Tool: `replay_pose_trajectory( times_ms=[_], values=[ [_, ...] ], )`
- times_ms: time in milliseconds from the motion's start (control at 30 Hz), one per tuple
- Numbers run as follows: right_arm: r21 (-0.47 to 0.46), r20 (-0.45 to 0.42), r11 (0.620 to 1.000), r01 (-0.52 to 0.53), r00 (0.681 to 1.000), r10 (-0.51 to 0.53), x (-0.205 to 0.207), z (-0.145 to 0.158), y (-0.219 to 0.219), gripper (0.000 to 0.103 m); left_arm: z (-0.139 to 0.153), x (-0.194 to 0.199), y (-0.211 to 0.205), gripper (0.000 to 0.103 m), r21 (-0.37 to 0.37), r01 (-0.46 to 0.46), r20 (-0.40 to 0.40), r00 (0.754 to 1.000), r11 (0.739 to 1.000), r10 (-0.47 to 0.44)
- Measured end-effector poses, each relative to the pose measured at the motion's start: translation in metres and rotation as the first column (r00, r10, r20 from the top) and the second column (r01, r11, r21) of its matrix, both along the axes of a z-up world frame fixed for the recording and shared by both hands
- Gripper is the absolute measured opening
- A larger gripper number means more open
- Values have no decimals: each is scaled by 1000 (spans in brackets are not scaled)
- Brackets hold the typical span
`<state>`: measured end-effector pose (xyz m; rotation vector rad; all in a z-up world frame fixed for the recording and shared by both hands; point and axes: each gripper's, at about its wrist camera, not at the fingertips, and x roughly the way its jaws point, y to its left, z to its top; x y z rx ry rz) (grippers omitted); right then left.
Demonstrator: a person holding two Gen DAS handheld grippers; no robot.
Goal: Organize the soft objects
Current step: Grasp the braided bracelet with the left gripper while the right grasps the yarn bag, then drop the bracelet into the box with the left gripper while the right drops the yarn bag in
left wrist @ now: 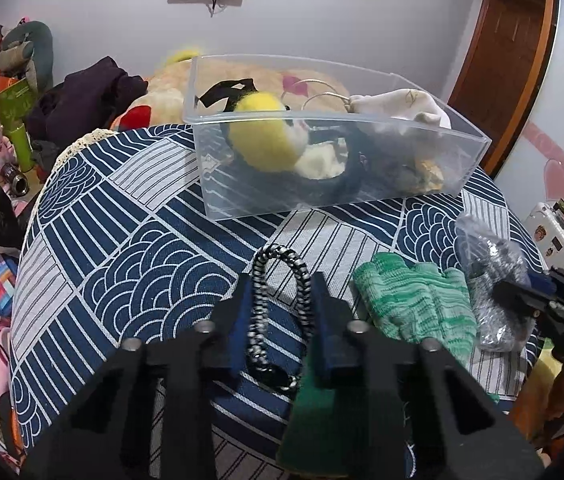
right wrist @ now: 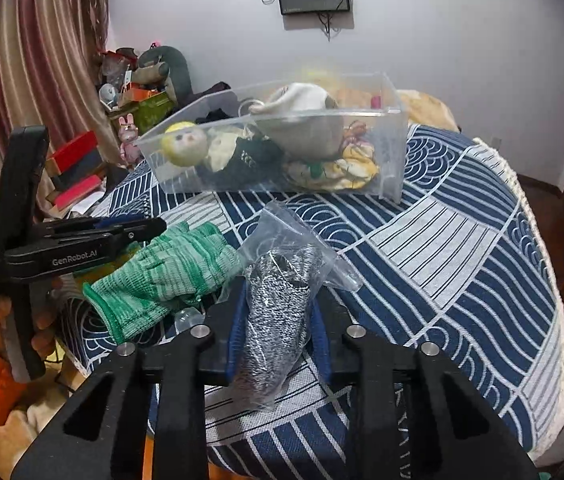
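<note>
The left gripper [left wrist: 282, 304], its blue-padded fingers [left wrist: 242, 312] closed in around a black-and-white braided cord loop [left wrist: 278, 300], holds the loop low over a desk draped in a navy-and-white wave-patterned cloth [left wrist: 122, 248]. Beside it, the right gripper [right wrist: 278, 312] grips a grey speckled knit glove sealed in a clear plastic bag [right wrist: 278, 312], its fingers [right wrist: 236, 332] pressing the bag's sides where it lies on the cloth. Between the two grippers, a green-and-white knit glove [left wrist: 414, 304] lies flat on the desk, touching the bagged glove. Farther back on the desk stands a clear rectangular plastic bin [left wrist: 470, 156]. Inside it lie a yellow-haired plush doll in dark clothing [left wrist: 262, 132], a cream-white fabric pouch [left wrist: 398, 108] and a yellow patterned cloth [right wrist: 346, 168]. Behind the desk, a large cream plush toy [left wrist: 166, 84] rests near the white wall [left wrist: 322, 12].
</note>
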<state>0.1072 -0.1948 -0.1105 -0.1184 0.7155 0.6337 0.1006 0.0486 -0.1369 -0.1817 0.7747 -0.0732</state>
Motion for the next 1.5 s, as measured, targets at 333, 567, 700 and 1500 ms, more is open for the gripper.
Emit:
replay_pose_trajectory(
  times_ms=[333, 567, 700, 1500],
  values=[
    [57, 46, 997, 52, 997, -55, 7, 27, -12, 23, 28, -10, 2, 12, 12, -4, 73, 997, 1000, 3],
    [109, 123, 992, 67, 989, -81, 13, 57, -15, 23, 71, -12, 5, 12, -6, 0, 182, 983, 1000, 1],
    [128, 162, 989, 69, 983, -89, 20, 71, -12, 23, 92, -5, 3, 12, 8, 5, 227, 974, 1000, -7],
    [-53, 208, 993, 105, 974, -92, 93, 65, 32, 23, 92, 84, -16, 12, 65, 15, 197, 980, 998, -28]
  ],
)
